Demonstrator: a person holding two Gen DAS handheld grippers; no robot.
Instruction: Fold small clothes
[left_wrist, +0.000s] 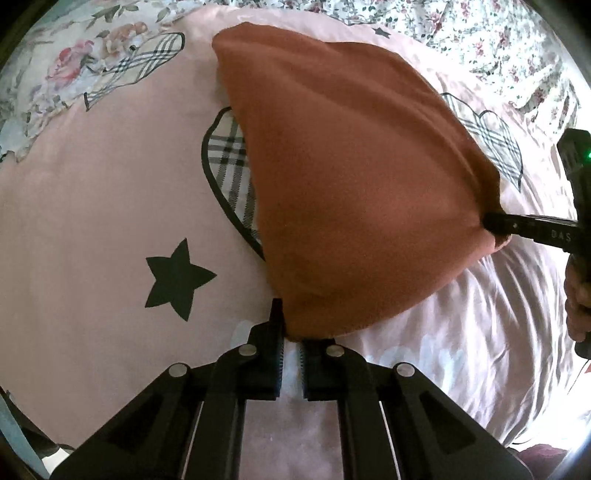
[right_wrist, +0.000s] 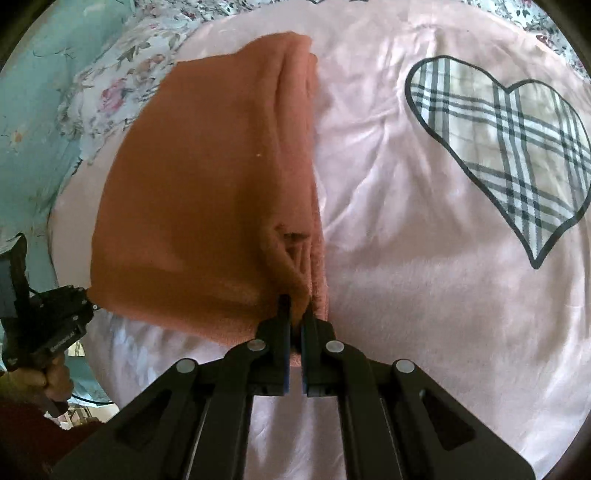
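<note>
The orange cloth (left_wrist: 354, 192) was a soft, fleecy piece of one plain colour, already doubled over, with thick layered edges along one side. It lay on the pink bedspread (left_wrist: 92, 229), partly lifted between my two tools, and it covered part of a checked heart (left_wrist: 229, 162) printed there. My left gripper (left_wrist: 291, 332) was pinched tight on its near corner. My right gripper (right_wrist: 295, 314) was also closed on a bunched corner, where the fabric wrinkled into folds. The tips of my fingers were buried in the cloth, so I could not see them fully. My hand (left_wrist: 578, 295) was cut off at the edge.
</note>
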